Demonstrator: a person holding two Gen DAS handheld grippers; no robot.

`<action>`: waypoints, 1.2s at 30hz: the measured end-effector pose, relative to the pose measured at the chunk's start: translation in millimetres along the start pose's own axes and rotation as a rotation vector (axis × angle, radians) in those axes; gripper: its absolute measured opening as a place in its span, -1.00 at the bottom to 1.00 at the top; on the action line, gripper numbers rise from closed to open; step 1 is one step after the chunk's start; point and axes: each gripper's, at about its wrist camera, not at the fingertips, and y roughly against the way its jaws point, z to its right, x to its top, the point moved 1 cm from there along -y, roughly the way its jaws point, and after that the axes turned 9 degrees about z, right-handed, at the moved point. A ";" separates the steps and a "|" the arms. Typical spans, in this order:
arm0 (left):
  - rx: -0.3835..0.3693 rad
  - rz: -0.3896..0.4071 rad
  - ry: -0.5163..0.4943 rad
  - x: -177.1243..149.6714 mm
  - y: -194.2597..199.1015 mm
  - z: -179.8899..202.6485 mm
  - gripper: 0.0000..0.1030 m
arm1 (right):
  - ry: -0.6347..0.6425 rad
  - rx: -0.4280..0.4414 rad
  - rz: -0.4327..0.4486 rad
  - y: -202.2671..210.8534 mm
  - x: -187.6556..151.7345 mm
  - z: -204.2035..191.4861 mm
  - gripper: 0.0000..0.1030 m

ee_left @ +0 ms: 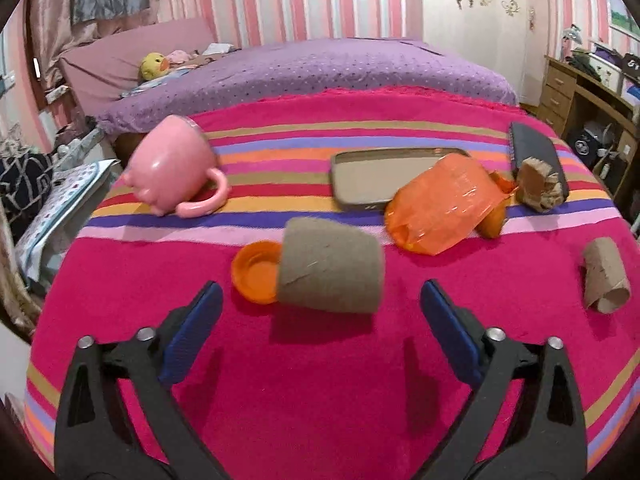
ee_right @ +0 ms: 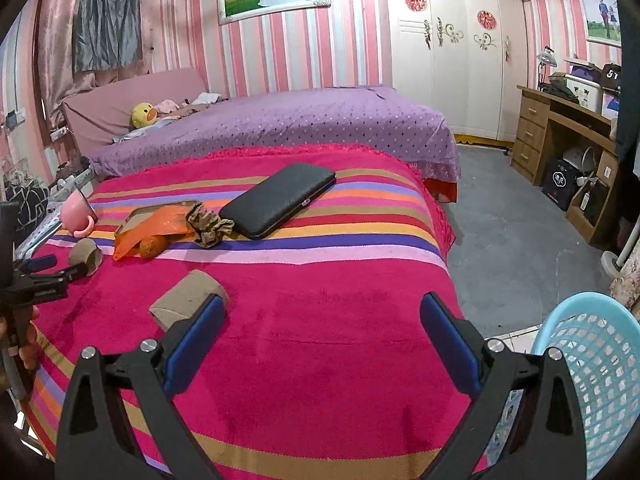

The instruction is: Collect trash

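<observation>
The left tool (ee_left: 320, 304) hangs level, jaws spread wide and empty, just short of a cardboard roll (ee_left: 330, 266) lying on the striped blanket (ee_left: 320, 380). The roll hides part of an orange lid (ee_left: 254, 276). The right tool (ee_right: 322, 316), equally spread, covers one end of a second roll (ee_right: 186, 298). Beyond, an orange bag (ee_left: 440, 208) overlaps a tray (ee_left: 372, 178). A blue basket (ee_right: 600, 360) is cut off at right.

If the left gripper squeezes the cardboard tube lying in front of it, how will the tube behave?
The cardboard tube looks hollow and thin-walled, so it probably weighs little and may crush. It lies on its side, so a push could roll it toward the orange lid.
</observation>
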 end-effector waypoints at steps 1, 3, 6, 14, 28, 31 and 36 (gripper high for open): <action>-0.007 -0.006 -0.002 0.6 -1.6 1.6 0.53 | 0.002 -0.002 -0.003 -0.4 -0.3 -0.3 0.87; -0.025 -0.024 -0.008 0.0 -5.7 3.5 0.16 | 0.004 0.001 -0.005 -0.4 -0.8 -1.9 0.87; -0.024 -0.018 -0.007 -0.5 -3.4 4.1 0.03 | 0.015 0.010 -0.006 -0.2 -0.3 -7.3 0.87; -0.011 0.062 -0.017 -2.9 39.9 -6.6 0.03 | 0.047 0.067 -0.018 -1.0 -3.3 -34.1 0.87; 0.041 0.046 0.113 -15.9 54.7 -58.9 0.03 | 0.077 0.103 -0.136 -47.9 -16.6 -106.5 0.54; 0.036 0.041 0.131 -14.6 51.4 -60.8 0.03 | 0.083 0.100 -0.148 -51.5 -18.6 -109.0 0.25; 0.029 0.053 0.126 -12.0 54.6 -53.8 0.03 | 0.083 0.112 -0.115 -41.6 -13.7 -100.7 0.07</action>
